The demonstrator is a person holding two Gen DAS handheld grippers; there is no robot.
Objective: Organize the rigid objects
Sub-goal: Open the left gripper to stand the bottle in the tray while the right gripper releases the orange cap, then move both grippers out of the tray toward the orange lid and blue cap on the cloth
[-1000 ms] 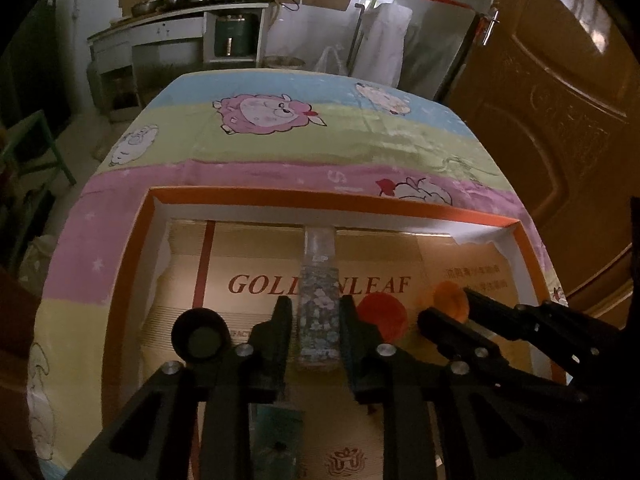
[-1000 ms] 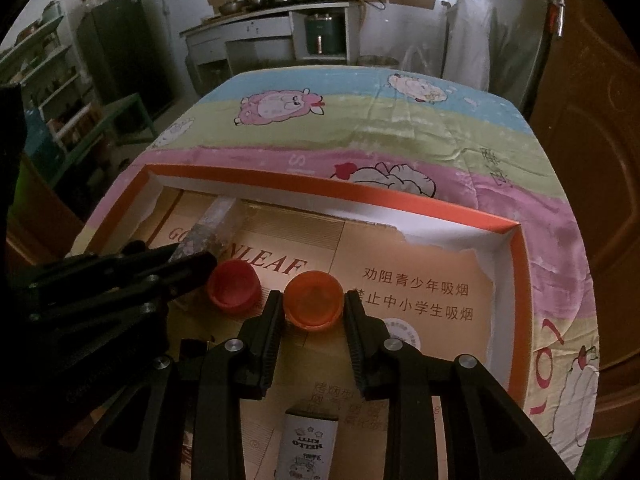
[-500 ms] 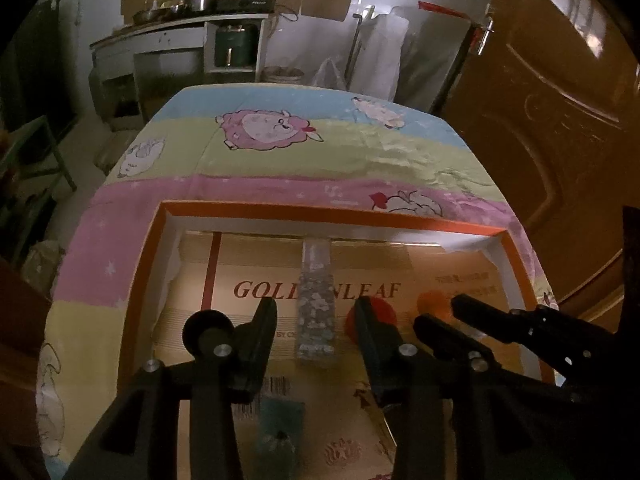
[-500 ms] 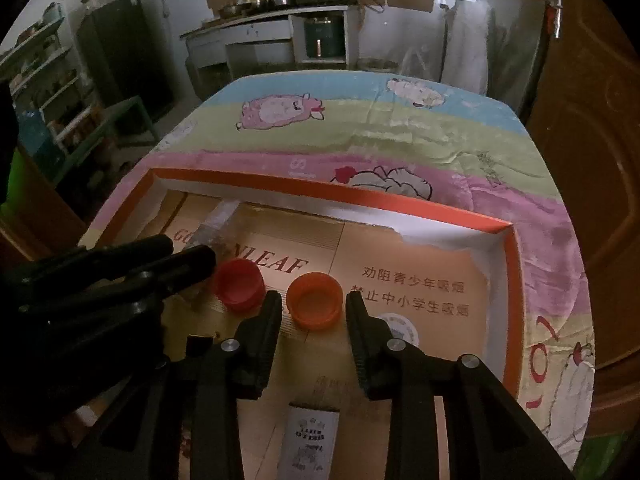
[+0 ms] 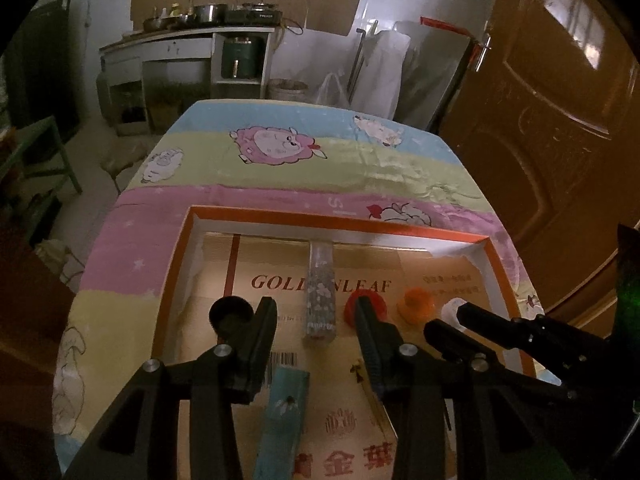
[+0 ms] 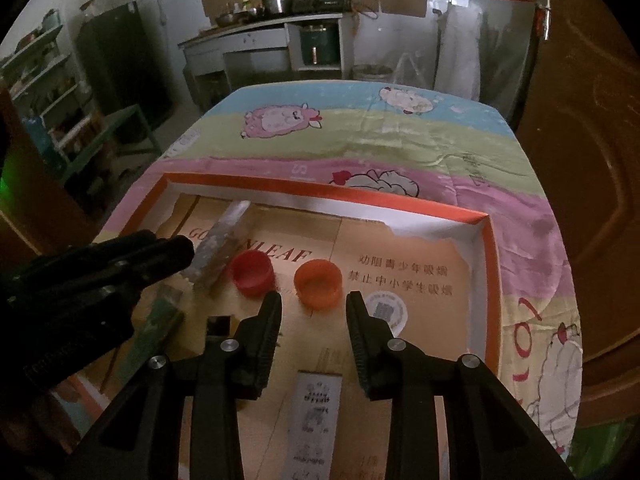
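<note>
Orange-rimmed tray [image 5: 336, 222] holds the clear patterned tube [image 5: 320, 294], red cap [image 6: 253, 272] and orange cap [image 6: 319, 284] in a row. Left tool [image 5: 316, 320] and right tool [image 6: 312, 312] are spread, nothing pinched. Placing step judged finished; another loose item is called for next.

both wrist views look steeply down, close, sharing the tray [image 5: 188, 264].

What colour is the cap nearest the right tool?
Orange cap; clearest in the right wrist view.
</note>
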